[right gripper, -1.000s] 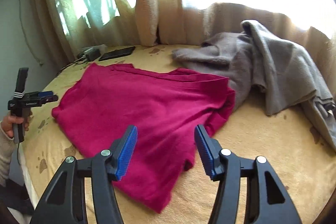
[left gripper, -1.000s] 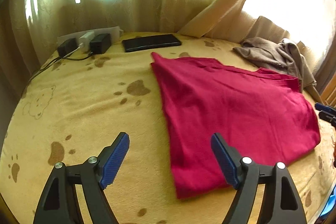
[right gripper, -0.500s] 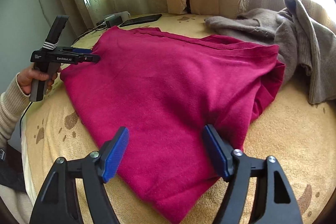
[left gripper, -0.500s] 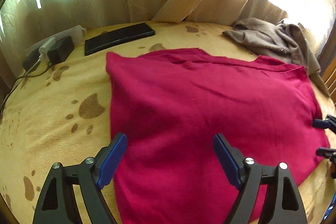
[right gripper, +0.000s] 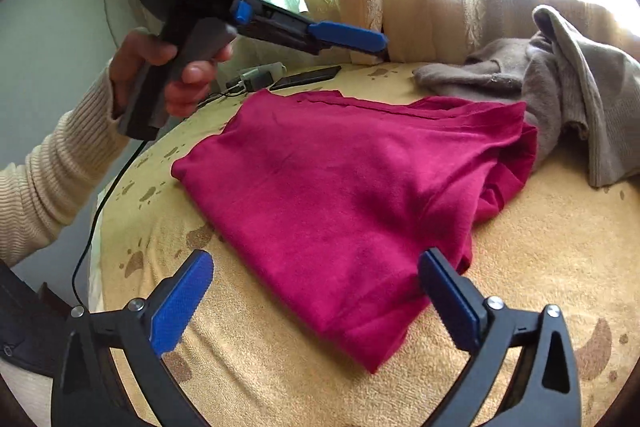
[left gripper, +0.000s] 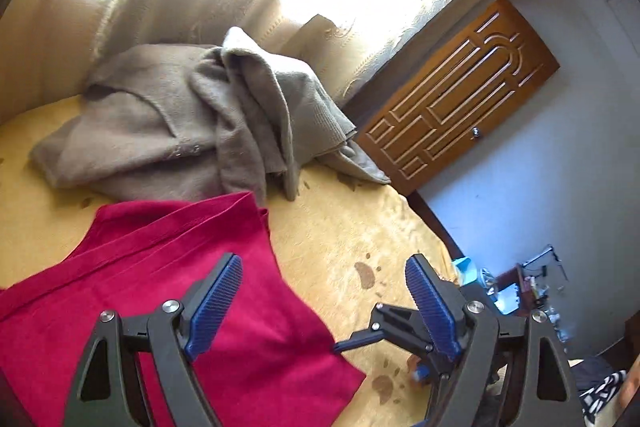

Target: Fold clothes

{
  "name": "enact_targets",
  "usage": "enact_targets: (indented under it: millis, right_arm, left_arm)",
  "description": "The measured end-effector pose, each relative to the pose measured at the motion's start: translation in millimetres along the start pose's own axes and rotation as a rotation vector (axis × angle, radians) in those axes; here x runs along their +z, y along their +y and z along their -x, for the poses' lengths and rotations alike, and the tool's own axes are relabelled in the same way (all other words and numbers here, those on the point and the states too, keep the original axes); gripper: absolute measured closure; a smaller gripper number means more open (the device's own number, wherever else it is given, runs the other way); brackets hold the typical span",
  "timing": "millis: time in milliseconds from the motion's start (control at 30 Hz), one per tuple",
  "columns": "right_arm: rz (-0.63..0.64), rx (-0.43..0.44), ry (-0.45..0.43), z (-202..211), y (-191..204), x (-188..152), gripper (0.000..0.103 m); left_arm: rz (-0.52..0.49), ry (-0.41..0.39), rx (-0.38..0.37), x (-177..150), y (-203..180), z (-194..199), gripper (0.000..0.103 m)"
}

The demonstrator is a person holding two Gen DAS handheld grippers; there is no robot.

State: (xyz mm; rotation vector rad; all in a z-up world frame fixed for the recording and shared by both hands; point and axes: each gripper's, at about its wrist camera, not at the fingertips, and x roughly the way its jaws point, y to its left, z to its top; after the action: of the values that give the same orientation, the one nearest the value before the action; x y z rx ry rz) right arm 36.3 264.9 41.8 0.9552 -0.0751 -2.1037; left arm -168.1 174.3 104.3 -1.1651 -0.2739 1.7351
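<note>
A folded magenta garment [right gripper: 360,195] lies flat on the yellow paw-print blanket [right gripper: 540,267]; it also shows in the left wrist view [left gripper: 248,307]. My left gripper [left gripper: 324,303] is open and empty, above the garment's right edge; in the right wrist view it [right gripper: 372,7] is held high in a hand, above the garment's far left. My right gripper [right gripper: 316,303] is open and empty, over the garment's near corner; its body shows low in the left wrist view [left gripper: 360,341].
A heap of grey-beige clothes [left gripper: 192,123] lies at the back, touching the magenta garment's far right corner [right gripper: 560,95]. A dark phone [right gripper: 306,77] and a power strip with plugs [right gripper: 256,77] lie at the far left. Curtains hang behind. A wooden door [left gripper: 456,107] stands beyond the bed's right edge.
My left gripper has lifted and swung right, now facing the grey clothes and the door. My right gripper has drawn back a little toward the garment's near corner. Both stay open.
</note>
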Motion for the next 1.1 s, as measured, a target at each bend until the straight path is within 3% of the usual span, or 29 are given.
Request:
enact_targets:
  millis: [200, 300, 367, 433, 500, 600, 833, 1100]
  right_arm:
    - [-0.104, 0.018, 0.081, -14, -18, -1, 0.000]
    - [-0.124, 0.044, 0.073, -13, -22, -1, 0.000]
    - [-0.122, 0.042, 0.075, -14, -22, -1, 0.000]
    - [-0.115, 0.034, 0.079, -15, -21, -1, 0.000]
    - [-0.113, 0.032, 0.080, -14, -21, -2, 0.000]
    - [-0.116, 0.045, 0.077, -13, -24, -2, 0.000]
    - [-0.125, 0.058, 0.073, -14, -25, -2, 0.000]
    - [-0.130, 0.066, 0.071, -11, -26, -2, 0.000]
  left_arm:
    - [-0.007, 0.088, 0.008, 32, 20, -39, 0.018]
    - [-0.059, 0.144, 0.036, 37, 20, -51, 0.018]
    - [-0.083, 0.196, 0.049, 38, 22, -63, 0.030]
    - [-0.109, 0.254, 0.051, 38, 26, -75, 0.062]
    - [-0.144, 0.295, 0.058, 39, 30, -84, 0.075]
    - [-0.202, 0.342, 0.071, 40, 35, -94, 0.075]
    - [-0.385, 0.318, 0.069, 41, 28, -84, 0.075]
    - [-0.460, 0.341, 0.104, 38, 37, -90, 0.075]
